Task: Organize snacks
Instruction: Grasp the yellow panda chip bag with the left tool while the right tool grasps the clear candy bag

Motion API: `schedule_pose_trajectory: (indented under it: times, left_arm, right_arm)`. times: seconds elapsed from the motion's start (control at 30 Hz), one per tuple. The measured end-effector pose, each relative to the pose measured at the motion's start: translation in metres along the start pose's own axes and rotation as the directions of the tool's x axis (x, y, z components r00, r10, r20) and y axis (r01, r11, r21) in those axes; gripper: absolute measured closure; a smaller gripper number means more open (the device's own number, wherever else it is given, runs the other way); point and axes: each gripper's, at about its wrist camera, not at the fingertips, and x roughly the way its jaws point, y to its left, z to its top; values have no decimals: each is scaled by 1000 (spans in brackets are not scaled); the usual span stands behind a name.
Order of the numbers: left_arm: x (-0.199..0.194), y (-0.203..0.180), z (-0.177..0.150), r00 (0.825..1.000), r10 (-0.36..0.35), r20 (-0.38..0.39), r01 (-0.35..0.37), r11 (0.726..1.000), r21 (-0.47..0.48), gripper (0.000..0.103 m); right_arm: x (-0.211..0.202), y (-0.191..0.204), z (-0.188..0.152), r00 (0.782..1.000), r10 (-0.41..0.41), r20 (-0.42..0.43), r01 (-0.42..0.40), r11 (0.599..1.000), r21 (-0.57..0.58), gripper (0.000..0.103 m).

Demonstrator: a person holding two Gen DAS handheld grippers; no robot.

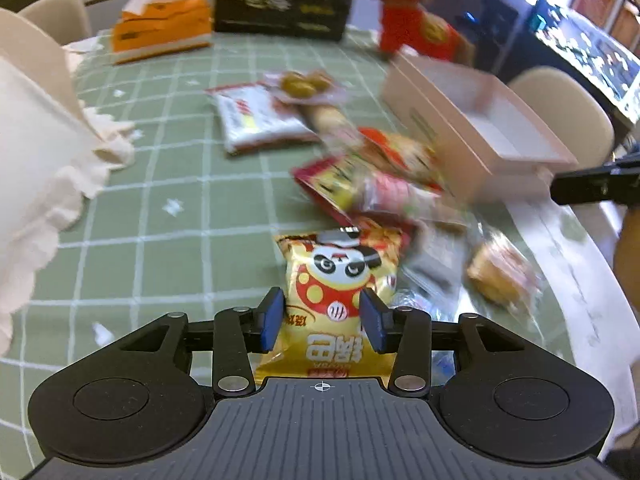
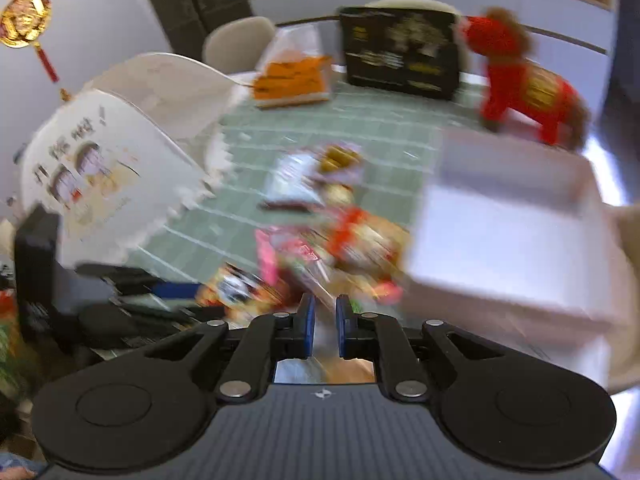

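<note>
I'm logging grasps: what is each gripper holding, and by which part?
Left gripper: the panda snack bag, pinched across its middle. Right gripper: nearly closed, but blur hides whether it grips anything.

This looks like a home dining room. A round counter wears a green checked cloth, with soft cream chairs around it. A red toy horse, an orange tissue pack and a gold lucky charm on the wall feel homey
</note>
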Motion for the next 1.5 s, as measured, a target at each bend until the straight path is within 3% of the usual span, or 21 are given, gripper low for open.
schedule_pose_trajectory:
  times: [0.1, 0.17, 0.23, 0.3, 0.37, 0.47, 0.53, 0.6, 0.7, 0.87, 0.9, 0.93, 1.07, 1.2, 1.3, 1.37, 1.5]
  left_arm:
    - [-1, -19, -9, 1000, 22, -18, -22, 999, 28, 55]
    - [0, -29, -9, 999, 41, -23, -40, 999, 33, 55]
    - [3, -36, -9, 998, 58, -27, -58, 998, 18, 55]
    - [7, -43, -6, 997, 77, -29, -77, 997, 12, 54]
    - [12, -47, -4, 995, 93, -29, -93, 996, -1, 50]
    - [25, -52, 0, 993, 107, -57, -108, 994, -15, 34]
    - [32, -58, 2, 991, 121, -60, -122, 993, 2, 27]
    - [36, -64, 3, 987, 150, -52, -149, 988, 29, 26]
    - [36, -65, 2, 986, 162, -39, -161, 987, 18, 28]
    - [12, -62, -11, 990, 129, -55, -130, 991, -19, 35]
    - [5, -64, -13, 991, 125, -51, -126, 992, -17, 56]
    - [-5, -66, -15, 992, 115, -46, -116, 993, -20, 63]
    - [-40, -78, -15, 999, 32, -2, -32, 999, -10, 79]
    - [-37, -79, -15, 997, 78, -7, -78, 997, -18, 80]
    - [-24, -72, -19, 993, 109, -46, -112, 991, -77, 65]
    - [-18, -74, -23, 994, 96, -60, -101, 991, -87, 63]
    - [-1, -89, -27, 988, 124, -94, -127, 992, -26, 50]
  right_arm:
    - [-2, -14, -31, 998, -56, -17, 56, 998, -20, 91]
    - [5, -20, -45, 997, -65, -46, 65, 998, -7, 83]
    - [12, -18, -56, 997, -57, -49, 57, 998, 1, 58]
    - [15, -11, -62, 998, -53, -35, 53, 999, -2, 44]
    - [20, -4, -66, 999, -44, -25, 44, 999, -24, 42]
    - [27, 8, -70, 998, -64, -4, 63, 994, -89, 41]
    - [29, 13, -70, 997, -76, 22, 79, 987, -143, 33]
    - [35, 14, -66, 996, -79, 45, 86, 980, -180, 26]
    - [48, 10, -58, 996, -81, 40, 87, 979, -186, 25]
    - [60, 1, -55, 1000, -8, -16, 6, 984, -176, 20]
    - [56, 1, -56, 1000, -6, -19, 2, 982, -190, 27]
    - [53, 2, -58, 1000, -14, -17, 11, 978, -207, 45]
    - [31, -9, -66, 999, -32, -33, 25, 980, -198, 54]
    - [11, -25, -78, 996, -73, -45, 65, 985, -161, 55]
    - [1, -36, -89, 991, -128, -48, 120, 983, -139, 55]
    - [0, -42, -96, 989, -135, -67, 127, 985, -121, 53]
    - [8, -43, -106, 987, -136, -85, 130, 989, -77, 34]
